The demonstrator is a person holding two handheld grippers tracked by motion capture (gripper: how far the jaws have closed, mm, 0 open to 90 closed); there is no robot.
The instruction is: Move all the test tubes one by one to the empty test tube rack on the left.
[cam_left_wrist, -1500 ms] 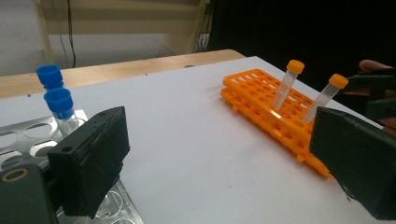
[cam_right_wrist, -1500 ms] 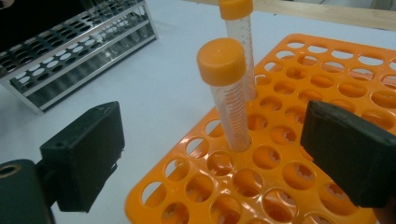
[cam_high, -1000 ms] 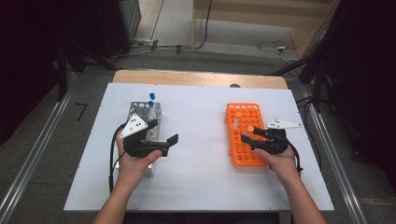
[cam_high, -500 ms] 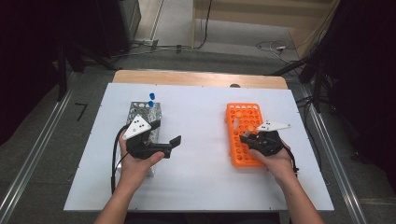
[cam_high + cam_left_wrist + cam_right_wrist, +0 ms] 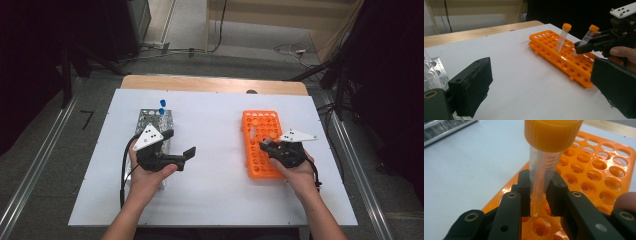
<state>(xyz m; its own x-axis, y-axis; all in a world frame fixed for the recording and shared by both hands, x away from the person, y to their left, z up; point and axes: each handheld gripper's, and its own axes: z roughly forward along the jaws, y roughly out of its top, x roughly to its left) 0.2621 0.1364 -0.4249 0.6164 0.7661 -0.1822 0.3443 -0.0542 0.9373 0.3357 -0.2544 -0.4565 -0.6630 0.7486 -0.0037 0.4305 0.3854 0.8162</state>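
An orange tube rack [image 5: 257, 167] lies on the right half of the white table. My right gripper [image 5: 266, 145] is shut on a clear tube with an orange cap [image 5: 544, 170]. The tube leans, with its lower end down at the rack's holes [image 5: 599, 170]. In the left gripper view the held tube [image 5: 587, 35] tilts beside a second orange-capped tube [image 5: 562, 37] that stands upright in the rack [image 5: 554, 57]. My left gripper [image 5: 178, 144] stands open over the table by a metal rack [image 5: 149, 117], with nothing between its jaws.
The metal rack holds blue-capped tubes [image 5: 161, 107] at its far end. A wide bare stretch of white table [image 5: 215, 150] lies between the two racks. A wooden strip [image 5: 200, 84] runs along the table's far edge.
The right gripper's jaws have come together on the orange-capped tube, and the hand has shifted a little to the left. The left hand has stayed where it was.
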